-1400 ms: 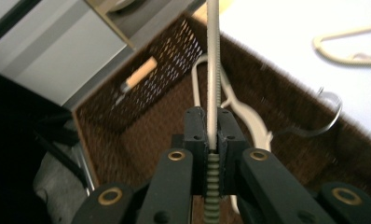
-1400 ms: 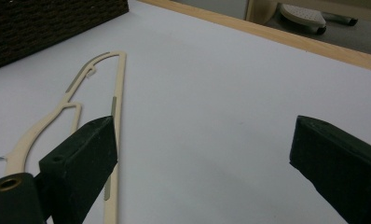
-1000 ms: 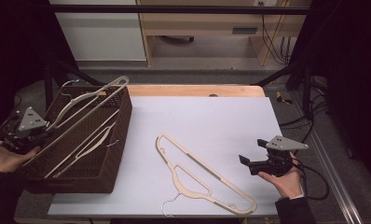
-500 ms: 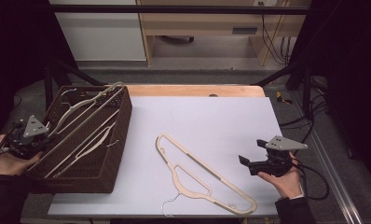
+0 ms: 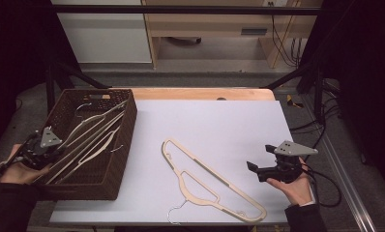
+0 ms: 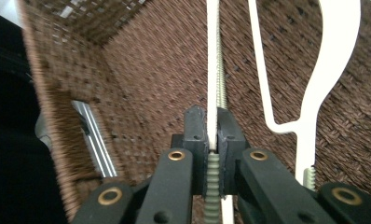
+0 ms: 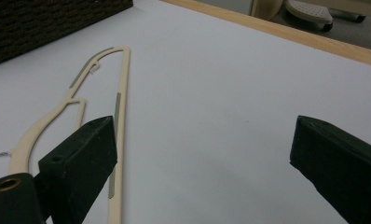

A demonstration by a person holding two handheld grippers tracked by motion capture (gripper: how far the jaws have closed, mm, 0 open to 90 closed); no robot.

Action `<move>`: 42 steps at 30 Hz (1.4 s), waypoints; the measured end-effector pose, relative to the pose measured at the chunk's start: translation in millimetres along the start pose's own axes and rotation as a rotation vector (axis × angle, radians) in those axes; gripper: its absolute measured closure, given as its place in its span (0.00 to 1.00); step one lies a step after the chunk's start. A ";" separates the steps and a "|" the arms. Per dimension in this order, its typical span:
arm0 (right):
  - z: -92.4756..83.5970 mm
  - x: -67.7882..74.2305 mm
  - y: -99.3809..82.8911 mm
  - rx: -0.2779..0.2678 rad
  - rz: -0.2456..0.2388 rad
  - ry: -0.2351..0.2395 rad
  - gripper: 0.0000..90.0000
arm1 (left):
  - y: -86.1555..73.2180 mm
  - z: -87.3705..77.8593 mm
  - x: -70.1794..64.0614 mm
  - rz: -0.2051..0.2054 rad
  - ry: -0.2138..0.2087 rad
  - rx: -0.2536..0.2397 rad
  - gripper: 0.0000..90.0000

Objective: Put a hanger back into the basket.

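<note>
Lying on table: 1 hanger (image 5: 211, 181) | 1 basket (image 5: 114, 145) | 2 hand-held grippers

Left gripper (image 5: 39, 146) lowered toward near-left corner of wicker basket (image 5: 114, 159); clamped white hanger (image 5: 86, 129), formerly raised above basket rim, now laid flat among hangers inside basket.

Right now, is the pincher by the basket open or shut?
Shut. The left gripper has its jaws pressed on a white hanger's thin bar inside the basket.
</note>
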State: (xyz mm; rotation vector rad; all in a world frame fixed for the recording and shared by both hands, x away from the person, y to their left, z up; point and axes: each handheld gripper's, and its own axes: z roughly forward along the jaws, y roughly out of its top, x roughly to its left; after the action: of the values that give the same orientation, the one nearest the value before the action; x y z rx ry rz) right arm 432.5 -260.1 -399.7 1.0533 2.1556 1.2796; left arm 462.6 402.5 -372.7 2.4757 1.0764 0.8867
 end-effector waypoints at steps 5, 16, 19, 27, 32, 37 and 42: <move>0.3 1.2 0.2 0.005 -0.002 0.004 0.08 | 0.1 10.4 -6.2 0.019 -0.021 0.085 0.95; -0.9 13.9 9.7 0.002 -0.038 0.022 0.09 | 4.8 -7.6 -13.3 0.005 -0.068 0.050 0.71; -0.5 18.5 13.4 0.003 -0.050 0.029 0.09 | 12.7 -24.6 -13.4 -0.001 -0.065 -0.025 0.68; -1.0 28.0 22.8 -0.003 -0.065 0.042 0.09 | 40.5 -56.7 -30.3 -0.020 -0.091 -0.256 0.54; -3.2 32.1 26.3 -0.007 -0.073 0.047 0.09 | 58.1 -61.9 -55.4 -0.024 -0.154 -0.367 0.42; -2.7 36.0 29.3 -0.001 -0.087 0.053 0.09 | 75.4 -61.3 -80.1 -0.030 -0.210 -0.465 0.31; 0.6 41.2 31.4 0.007 -0.094 0.068 0.10 | 88.3 -55.7 -104.7 -0.025 -0.282 -0.507 0.21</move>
State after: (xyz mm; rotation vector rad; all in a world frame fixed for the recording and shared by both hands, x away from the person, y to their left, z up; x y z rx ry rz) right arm 419.6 -218.5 -371.6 0.9117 2.2338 1.2826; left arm 420.2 267.2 -330.9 2.0770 0.6824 0.6731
